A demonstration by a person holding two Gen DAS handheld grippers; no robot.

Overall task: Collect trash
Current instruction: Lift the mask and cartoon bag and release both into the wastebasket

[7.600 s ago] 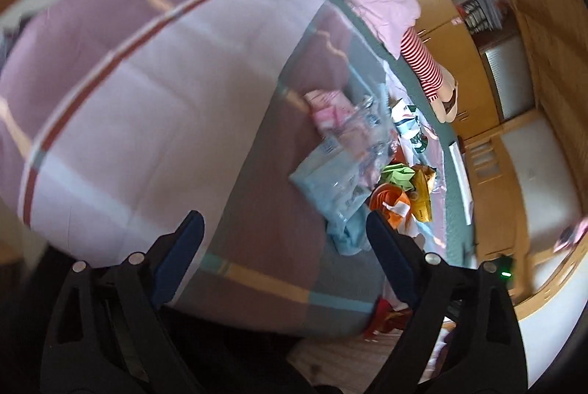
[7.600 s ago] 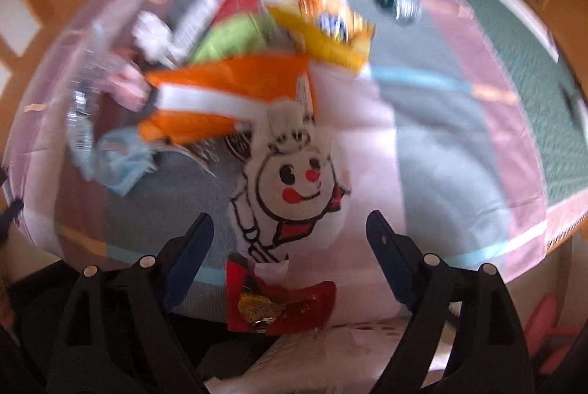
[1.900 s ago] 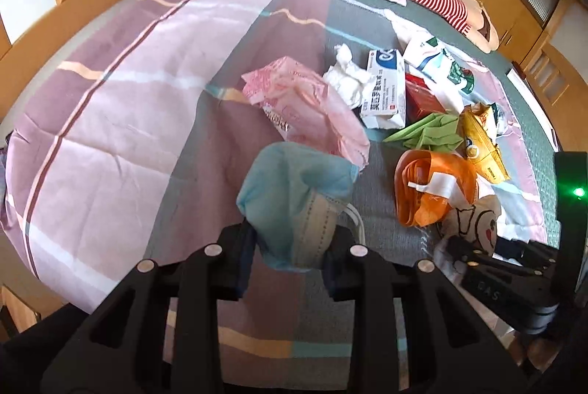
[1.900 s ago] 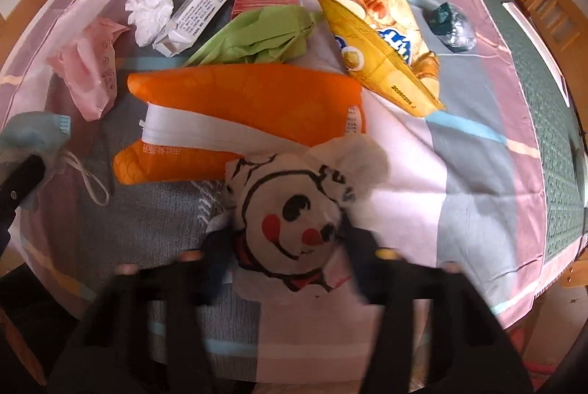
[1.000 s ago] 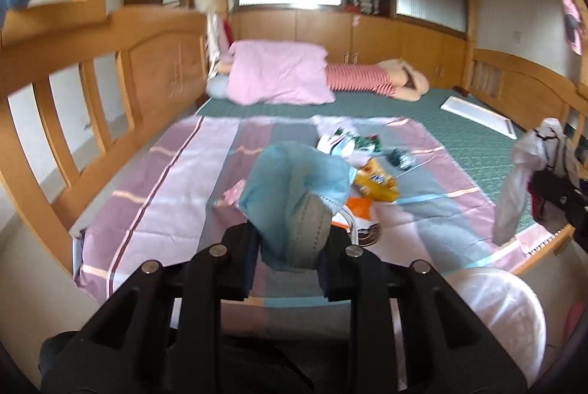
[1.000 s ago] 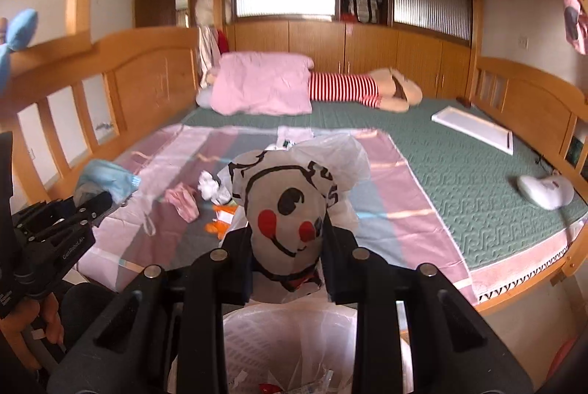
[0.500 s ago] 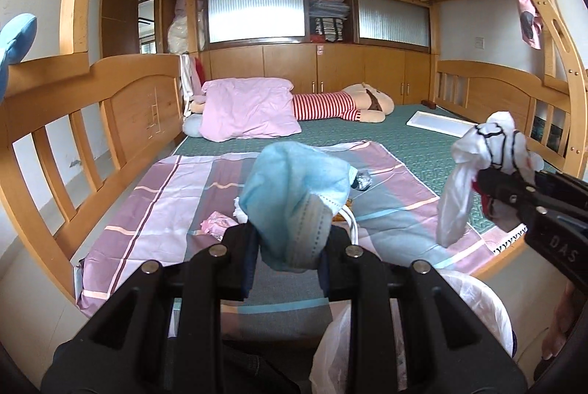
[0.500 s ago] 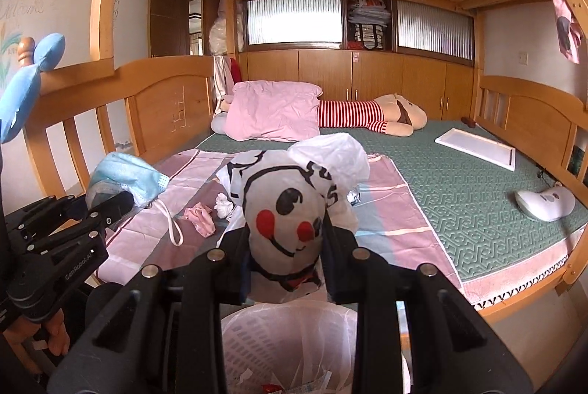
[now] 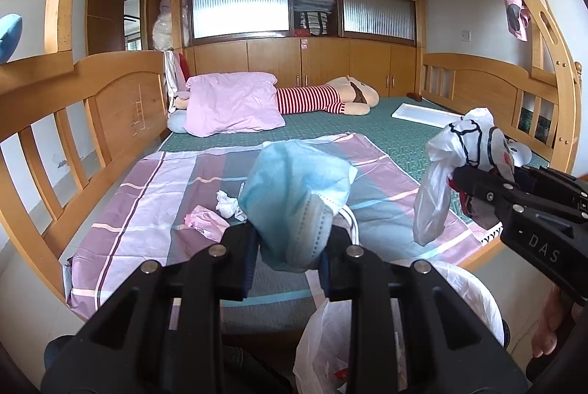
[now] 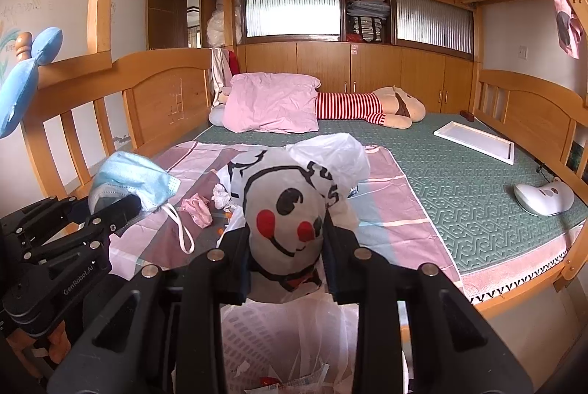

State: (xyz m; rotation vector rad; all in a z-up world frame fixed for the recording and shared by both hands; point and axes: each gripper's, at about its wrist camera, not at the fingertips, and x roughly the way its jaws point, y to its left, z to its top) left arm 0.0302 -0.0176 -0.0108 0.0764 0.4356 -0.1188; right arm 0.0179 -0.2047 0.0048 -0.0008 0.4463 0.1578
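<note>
My left gripper [image 9: 288, 256] is shut on a crumpled blue face mask [image 9: 297, 195], whose white ear loop hangs down at its right. From the right wrist view the same mask [image 10: 128, 179] shows at the left, pinched in the left gripper [image 10: 121, 206]. My right gripper [image 10: 288, 254] is shut on a white plastic bag printed with a smiling face [image 10: 290, 206]. That bag [image 9: 452, 166] hangs from the right gripper [image 9: 463, 173] at the right of the left wrist view. A white-lined trash bin [image 10: 290, 339] stands directly below both grippers, its liner [image 9: 455, 287] showing some scraps inside.
More trash lies on the striped pink sheet [image 9: 154, 195]: a pink wrapper [image 9: 205, 223] and a white tissue wad [image 9: 228, 203]. Wooden bed rails [image 9: 73, 122] frame the green mattress [image 10: 459, 181], with a pink pillow [image 10: 272, 105], a striped plush toy, a white tray [image 10: 474, 136].
Both grippers have shifted slightly with their loads still pinched. In the left wrist view the bin liner and the right gripper with its bag have come further into the frame.
</note>
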